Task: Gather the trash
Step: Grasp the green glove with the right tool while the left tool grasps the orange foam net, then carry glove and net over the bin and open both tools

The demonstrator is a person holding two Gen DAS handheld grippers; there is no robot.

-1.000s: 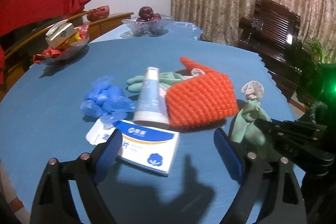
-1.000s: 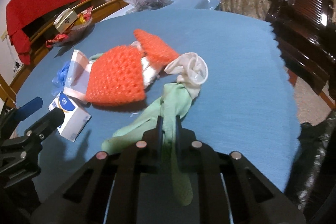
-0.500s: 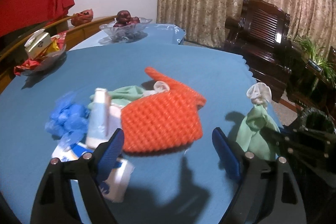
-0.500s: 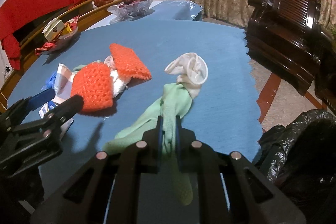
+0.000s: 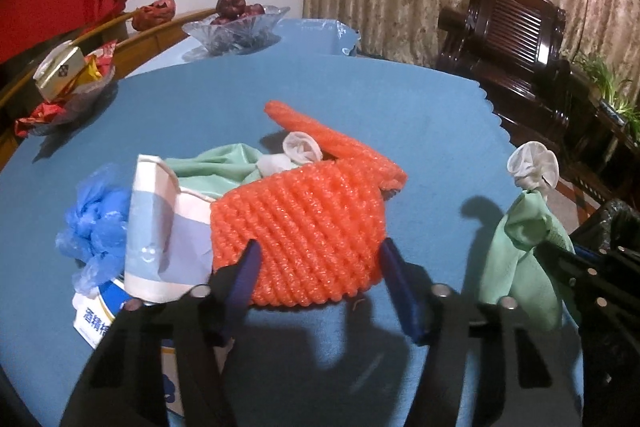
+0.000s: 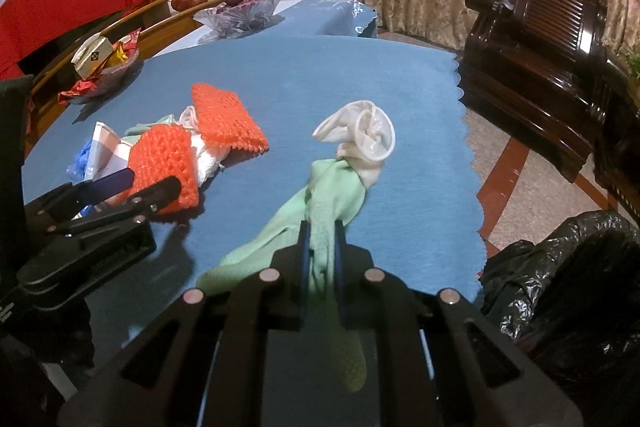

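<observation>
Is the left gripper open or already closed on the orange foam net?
Open. The left gripper has its blue fingers standing apart on either side of the orange foam net, not yet pinching it.

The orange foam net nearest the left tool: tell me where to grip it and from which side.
Grip the orange foam net across its near edge, coming in low from the front, where the left tool already straddles it with jaws open. That edge is free; a paper cup crowds its left side. The net looks soft, so it should squash between the jaws.
</observation>
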